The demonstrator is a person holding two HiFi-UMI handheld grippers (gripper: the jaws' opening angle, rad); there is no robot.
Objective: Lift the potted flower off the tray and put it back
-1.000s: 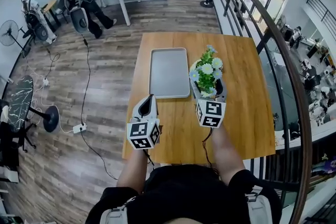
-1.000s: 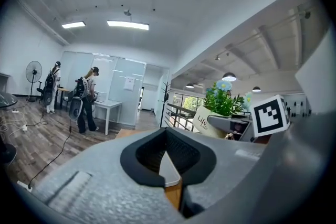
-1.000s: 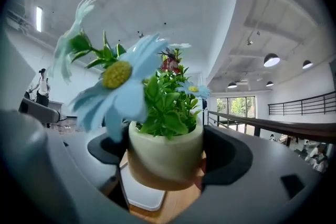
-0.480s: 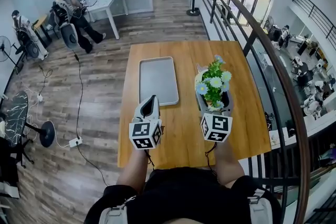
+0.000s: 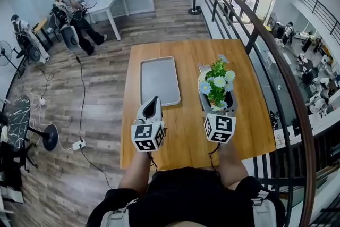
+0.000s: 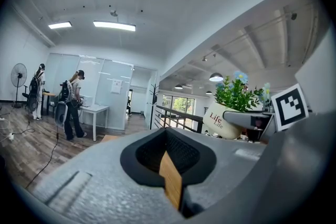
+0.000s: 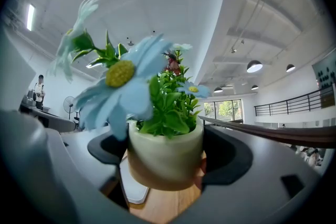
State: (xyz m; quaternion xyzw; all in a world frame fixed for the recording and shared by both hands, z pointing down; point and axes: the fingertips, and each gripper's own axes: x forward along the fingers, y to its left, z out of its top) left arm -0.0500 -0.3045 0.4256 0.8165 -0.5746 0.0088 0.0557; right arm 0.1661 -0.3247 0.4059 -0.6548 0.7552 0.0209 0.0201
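Note:
The potted flower (image 5: 217, 84), a pale pot with green leaves and light blue daisies, is held in my right gripper (image 5: 217, 98) above the wooden table, to the right of the grey tray (image 5: 159, 81). The right gripper view shows the pot (image 7: 165, 157) clamped between the two jaws, lifted above the table with a corner of the tray (image 7: 134, 194) below it. My left gripper (image 5: 150, 109) hovers over the table's near part with its jaws together and nothing in them. From the left gripper view the pot (image 6: 224, 119) appears to the right.
The wooden table (image 5: 186, 130) stands beside a dark railing (image 5: 276, 56) on the right. People work at a white desk (image 5: 106, 0) far left. A cable and power strip (image 5: 78, 143) lie on the wood floor, near a fan base (image 5: 45, 135).
The potted flower in my right gripper has drifted slightly right and nearer, away from the tray. My left gripper has stayed where it was.

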